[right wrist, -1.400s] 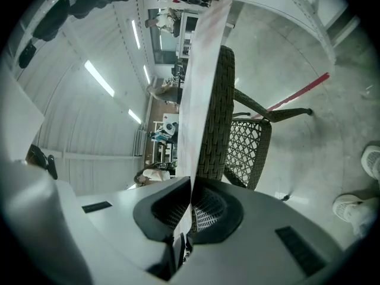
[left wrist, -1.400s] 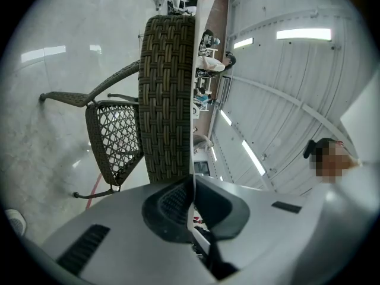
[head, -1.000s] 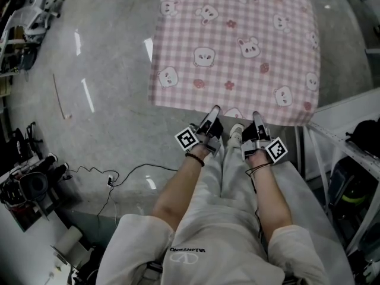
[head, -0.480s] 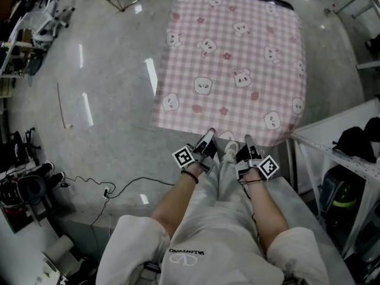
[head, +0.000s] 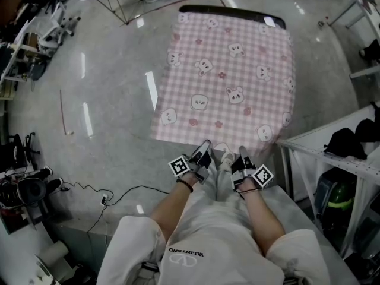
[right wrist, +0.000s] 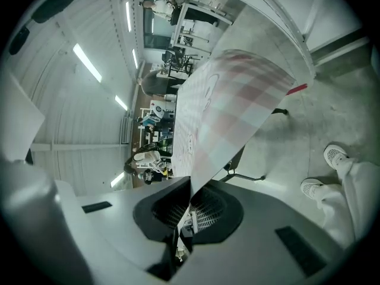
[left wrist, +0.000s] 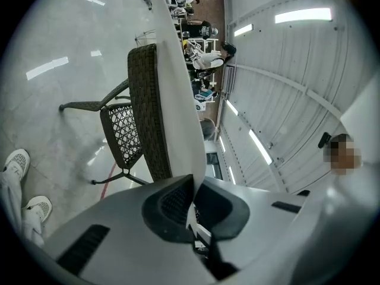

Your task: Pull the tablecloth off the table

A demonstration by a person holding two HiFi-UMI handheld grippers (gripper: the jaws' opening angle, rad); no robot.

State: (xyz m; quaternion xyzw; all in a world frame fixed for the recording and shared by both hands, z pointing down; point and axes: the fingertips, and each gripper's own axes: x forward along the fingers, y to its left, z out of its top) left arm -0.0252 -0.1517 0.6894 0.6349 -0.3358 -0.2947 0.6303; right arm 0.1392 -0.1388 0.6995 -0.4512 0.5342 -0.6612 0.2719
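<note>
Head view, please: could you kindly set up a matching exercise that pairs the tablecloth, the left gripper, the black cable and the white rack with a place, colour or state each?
Things:
1. tablecloth
2. left gripper
3. black cable
4. white rack

Descriptions:
A. stands at the picture's right edge
B. shut on the tablecloth's near hem
C. pink check with animal faces
D. lies on the grey floor at the lower left

Pairs: 1-C, 2-B, 3-D, 4-A.
</note>
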